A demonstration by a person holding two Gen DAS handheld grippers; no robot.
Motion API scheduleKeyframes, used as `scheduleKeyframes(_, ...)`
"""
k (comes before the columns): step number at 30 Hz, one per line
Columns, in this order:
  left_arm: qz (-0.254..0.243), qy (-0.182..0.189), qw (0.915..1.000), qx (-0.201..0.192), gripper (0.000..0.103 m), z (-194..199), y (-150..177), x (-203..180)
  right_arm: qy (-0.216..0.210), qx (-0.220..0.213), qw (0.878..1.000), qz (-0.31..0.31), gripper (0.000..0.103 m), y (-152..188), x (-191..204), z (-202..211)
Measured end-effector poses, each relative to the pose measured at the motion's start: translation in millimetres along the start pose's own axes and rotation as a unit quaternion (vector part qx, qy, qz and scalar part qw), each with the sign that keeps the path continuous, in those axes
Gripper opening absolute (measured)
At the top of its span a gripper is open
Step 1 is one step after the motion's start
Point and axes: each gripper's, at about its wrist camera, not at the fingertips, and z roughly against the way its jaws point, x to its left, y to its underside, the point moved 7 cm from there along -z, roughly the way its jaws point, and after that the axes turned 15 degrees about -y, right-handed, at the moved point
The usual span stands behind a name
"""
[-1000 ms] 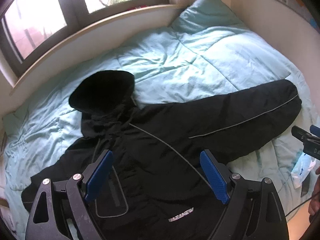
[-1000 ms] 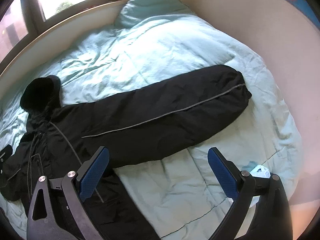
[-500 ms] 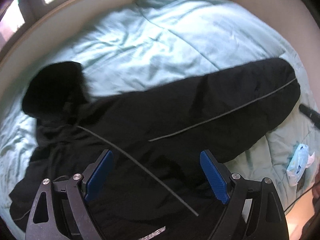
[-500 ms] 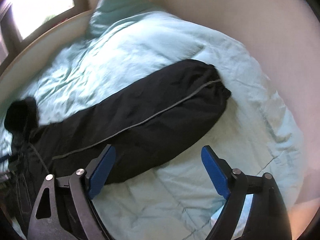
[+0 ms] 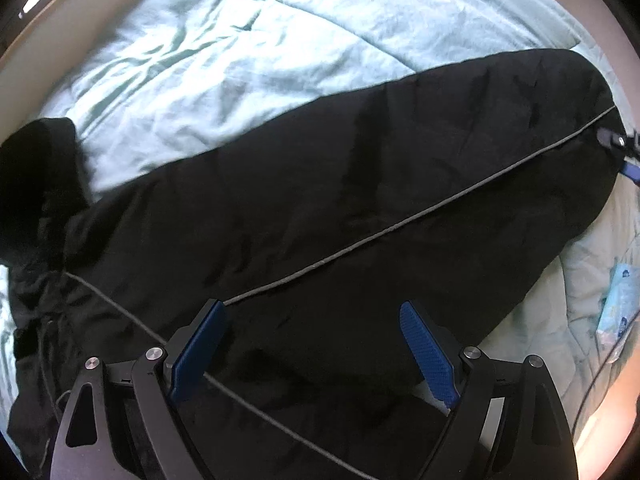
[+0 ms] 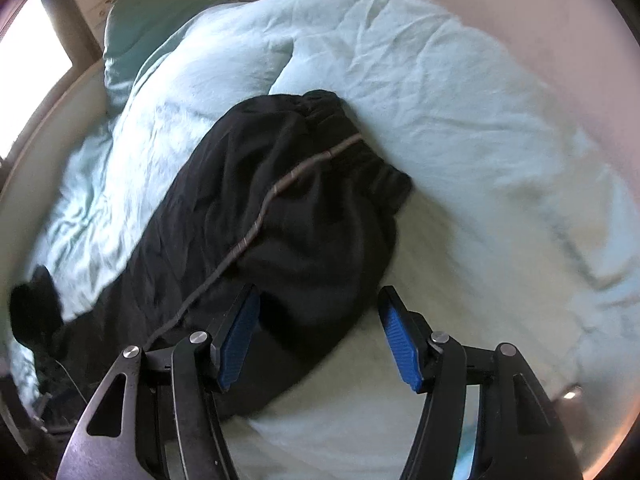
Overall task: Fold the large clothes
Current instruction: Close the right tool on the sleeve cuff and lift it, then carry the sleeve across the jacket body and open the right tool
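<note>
A black jacket (image 5: pixel 320 208) lies spread on a pale green duvet (image 5: pixel 248 40), its hood (image 5: pixel 36 184) to the left and one sleeve (image 6: pixel 288 200) stretched out to the right. The left gripper (image 5: pixel 314 344) hangs over the jacket's body, jaws wide and holding nothing. The right gripper (image 6: pixel 318 328) hangs near the sleeve's end, jaws wide and empty, and a small blue packet (image 5: pixel 616 300) lies on the duvet beside the sleeve.

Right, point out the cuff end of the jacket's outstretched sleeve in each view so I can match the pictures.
Left wrist view: the sleeve cuff lies at the upper right, near the picture's edge, where the right gripper shows.
Right wrist view: the sleeve cuff sits just above centre, beyond the open right gripper.
Shared landmark: the grey piping line that runs along the sleeve to the cuff.
</note>
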Motion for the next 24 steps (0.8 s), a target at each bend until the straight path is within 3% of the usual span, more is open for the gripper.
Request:
scheduleKeyframes(2,0.003,0.010,0.9999,-0.001,0.090,-3,-1,-1,-0.001,-0.004,1.000,0.000,0.069,-6,3,-9)
scheduleKeyframes(3,0.003,0.007,1.0000,-0.002,0.090,-7,-2,-1,0.005,-0.006,1.000,0.006,0.063,-7,5,-10)
scheduleKeyframes(4,0.002,0.004,1.0000,-0.002,0.090,-9,-2,0,0.006,-0.009,1.000,0.016,0.046,-9,12,-10)
scheduleKeyframes(5,0.001,0.001,1.0000,-0.003,0.089,-13,-3,0,0.006,-0.018,0.999,0.038,0.037,-9,23,-5)
scheduleKeyframes(6,0.000,0.000,1.0000,0.000,0.089,-16,-3,1,0.006,-0.027,0.998,0.056,0.019,-9,33,1)
scheduleKeyframes(7,0.001,0.002,1.0000,0.001,0.089,-18,-3,1,-0.002,-0.037,0.997,0.068,0.014,-9,41,11)
scheduleKeyframes(9,0.006,0.013,0.9999,-0.003,0.089,-19,-3,3,-0.024,-0.066,0.994,0.080,0.010,-12,56,38)
scheduleKeyframes(12,0.023,0.016,0.9996,-0.002,0.089,-28,-1,7,0.002,-0.082,0.993,0.086,0.010,-17,55,52)
scheduleKeyframes(16,0.023,0.013,0.9992,0.030,0.089,-63,5,0,0.026,-0.024,0.998,0.043,0.010,-4,23,7)
scheduleKeyframes(20,0.010,0.002,0.9997,0.023,0.090,-66,4,-2,0.042,0.009,0.998,0.039,0.010,2,11,-23)
scheduleKeyframes(22,0.016,0.011,0.9996,0.018,0.090,-53,6,2,0.025,0.005,0.998,0.055,0.010,-1,26,-12)
scheduleKeyframes(24,0.037,0.037,0.9986,0.004,0.090,-35,10,15,-0.022,-0.009,0.997,0.078,0.010,0,50,6)
